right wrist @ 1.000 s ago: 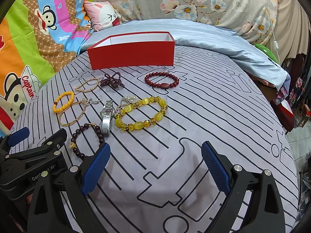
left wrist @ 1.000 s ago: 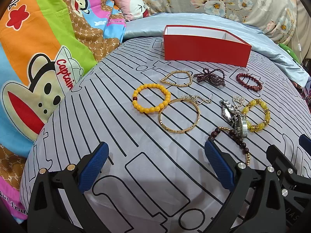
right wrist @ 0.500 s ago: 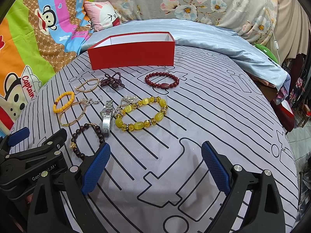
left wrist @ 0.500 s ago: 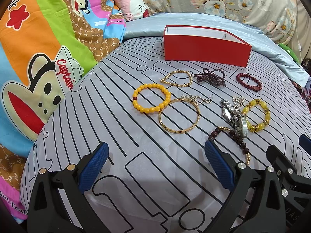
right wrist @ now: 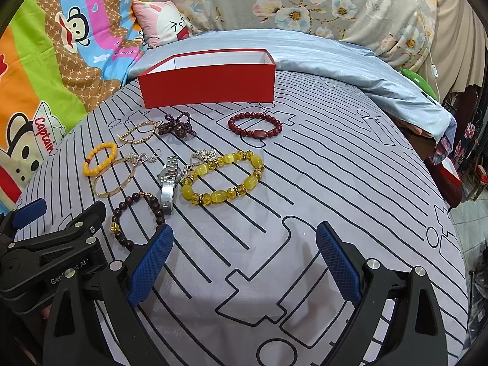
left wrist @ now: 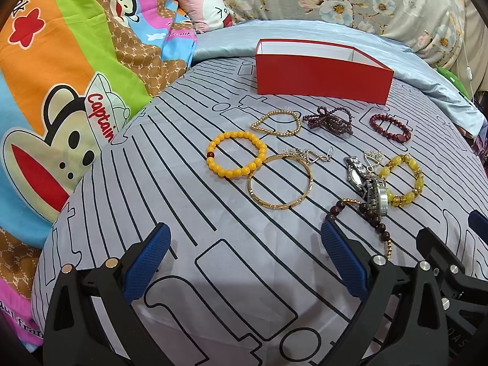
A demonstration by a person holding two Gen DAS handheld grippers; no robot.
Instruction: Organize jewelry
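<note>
Nothing has moved since the earlier frames: both tools and all the jewelry keep the same places. On the left, the left hand-held gripper [left wrist: 244,262] hovers low over the grey lined bed cover [left wrist: 170,189] with its blue pads wide apart and nothing between them. On the right, the right hand-held gripper [right wrist: 244,262] is spread apart and empty in the same way. Beyond them lie an orange bead bracelet [left wrist: 235,154], a gold bangle [left wrist: 280,182] touching it, a silver watch [right wrist: 169,183], a yellow bead bracelet [right wrist: 222,177] and a dark red bead bracelet [right wrist: 255,125]. A red box [right wrist: 207,84] stands open behind them.
</note>
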